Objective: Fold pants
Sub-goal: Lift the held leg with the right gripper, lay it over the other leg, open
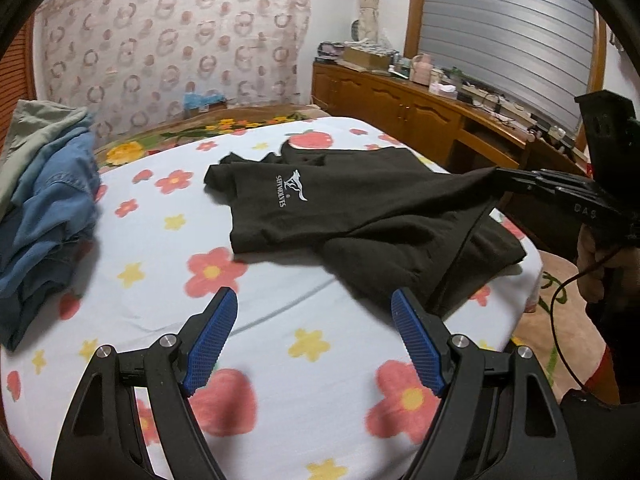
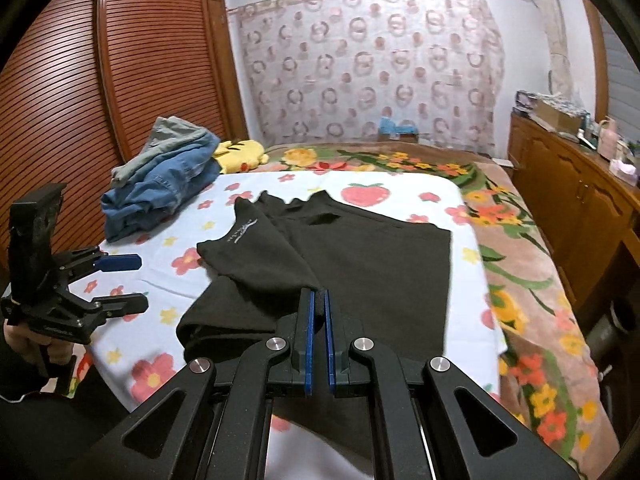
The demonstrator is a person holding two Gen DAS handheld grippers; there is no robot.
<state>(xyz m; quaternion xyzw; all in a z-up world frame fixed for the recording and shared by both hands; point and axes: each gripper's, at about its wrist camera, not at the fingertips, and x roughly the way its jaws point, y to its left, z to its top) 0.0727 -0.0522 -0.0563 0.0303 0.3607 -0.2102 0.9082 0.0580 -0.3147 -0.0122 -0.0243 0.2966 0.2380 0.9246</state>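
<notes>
Black pants (image 1: 360, 208) (image 2: 380, 264) with a white logo lie partly folded on the flowered bed sheet (image 1: 280, 320) (image 2: 400, 188). My right gripper (image 2: 319, 294) (image 1: 500, 171) is shut on an edge of the pants and lifts that part of the cloth off the bed. My left gripper (image 1: 314, 306) (image 2: 142, 282) stands open above the sheet, just in front of the near edge of the pants, with nothing between its blue pads (image 1: 212, 344).
A pile of denim and grey-green clothes (image 1: 44, 200) (image 2: 164, 176) sits at the left of the bed, with a yellow plush (image 2: 240, 154) behind it. A cluttered wooden cabinet (image 1: 420, 112) (image 2: 572, 184) runs along the right. Louvred wardrobe doors (image 2: 100, 80) stand at the left.
</notes>
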